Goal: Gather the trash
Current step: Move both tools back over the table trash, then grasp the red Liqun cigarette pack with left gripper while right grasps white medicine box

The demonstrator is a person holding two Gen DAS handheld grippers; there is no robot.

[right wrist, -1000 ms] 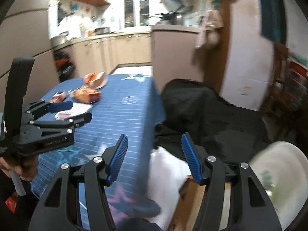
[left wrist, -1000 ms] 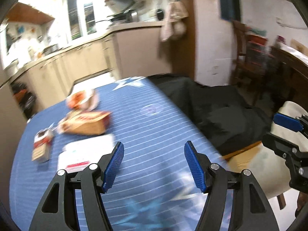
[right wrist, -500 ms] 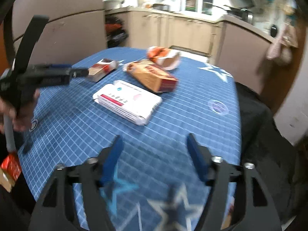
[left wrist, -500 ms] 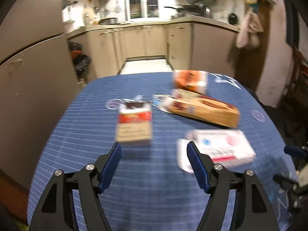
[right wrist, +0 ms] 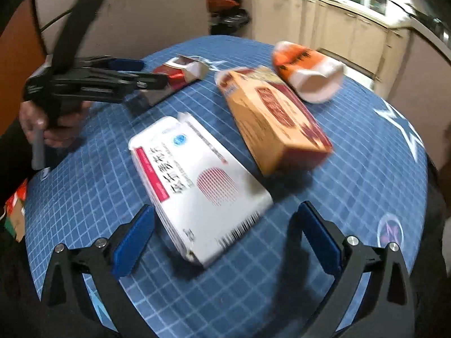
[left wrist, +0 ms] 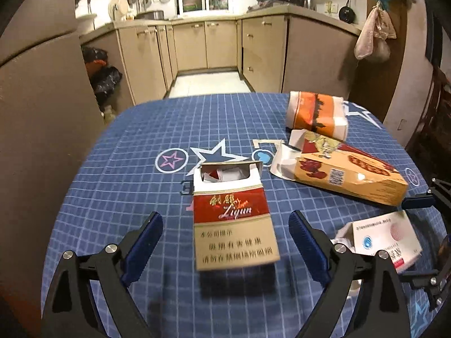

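Between the opening jaws of my left gripper (left wrist: 225,233) lies a torn-open red and tan cigarette pack (left wrist: 234,217) on the blue checked tablecloth (left wrist: 126,197); the pads stand clear of its sides. My right gripper (right wrist: 225,225) is opening too, and the near end of a white medicine box (right wrist: 197,180) lies between its jaws, untouched. Beyond lie a tan and red carton (right wrist: 276,124) and an orange and white packet (right wrist: 307,67). In the right wrist view, a hand (right wrist: 48,129) holds the left gripper (right wrist: 135,73) by the cigarette pack (right wrist: 180,73).
The round table's edge (left wrist: 93,146) curves away on the left. Beige kitchen cabinets (left wrist: 220,42) stand behind, with dark bags (left wrist: 104,76) on the floor at the left. The white box (left wrist: 386,239) and the right gripper (left wrist: 422,200) sit close on the left gripper's right.
Both grippers swung from the black bag beside the table to over the tabletop and came in low. Their jaws spread wider. The cigarette pack and white box now lie between them.
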